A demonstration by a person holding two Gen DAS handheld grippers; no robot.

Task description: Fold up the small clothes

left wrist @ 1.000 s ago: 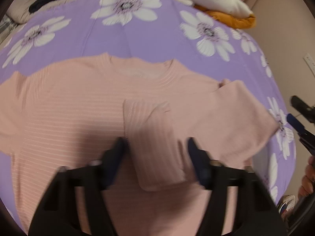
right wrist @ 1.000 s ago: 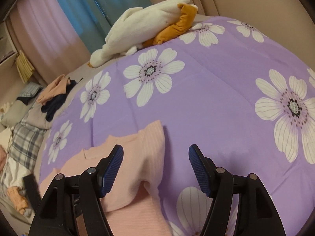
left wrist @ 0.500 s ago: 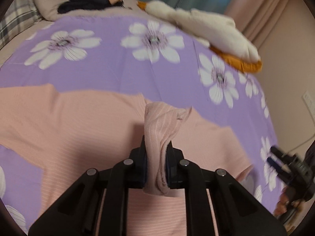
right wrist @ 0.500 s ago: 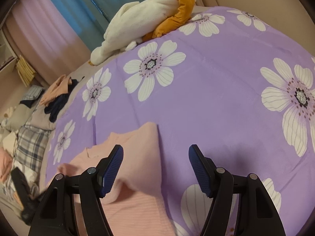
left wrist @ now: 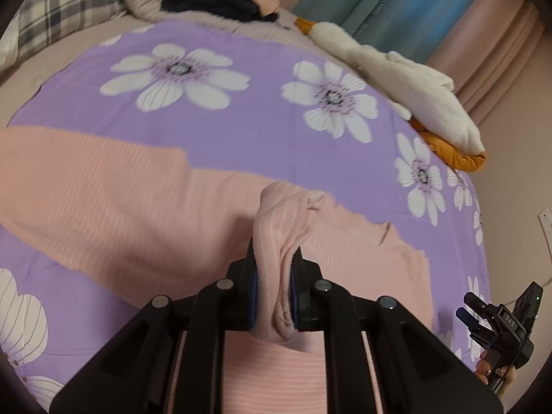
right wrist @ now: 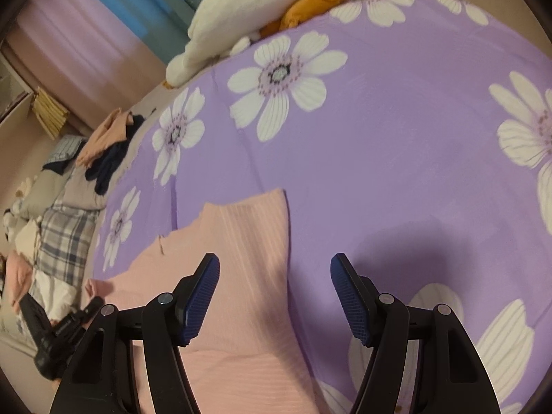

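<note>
Sleeve-wise, it all comes down to which side of the shirt each hand is on. The pale pink ribbed knit t-shirt (left wrist: 114, 214) lies flat on the bed, on the purple bedspread with big white daisies (left wrist: 241, 138), with its body running across the left wrist view. The left tongs (left wrist: 274, 291) are clamped narrow on a bunched-up bit of that same pink fabric, I'd guess the sleeve (left wrist: 279, 241), which stands up between the blue pads and trails off toward the shirt body just beyond. So that side is already in hand.

The right tongs (right wrist: 274, 298) are spread wide with nothing between them, hovering over the other end of the shirt. In the right wrist view, the other sleeve (right wrist: 252, 227) runs straight ahead of the left jaw, long axis pointing away from the camera, and its outer edge falls in the gap between the jaws with bare purple bedspread under the right jaw. So the right hand is clearly the nearer one for that sleeve, and I reckon it needs to shift a touch toward the pink side before it pinches, otherwise it may only catch the edge.

Cream and orange plush toy (right wrist: 262, 10) sits at the far edge of the bed, well clear.
</note>
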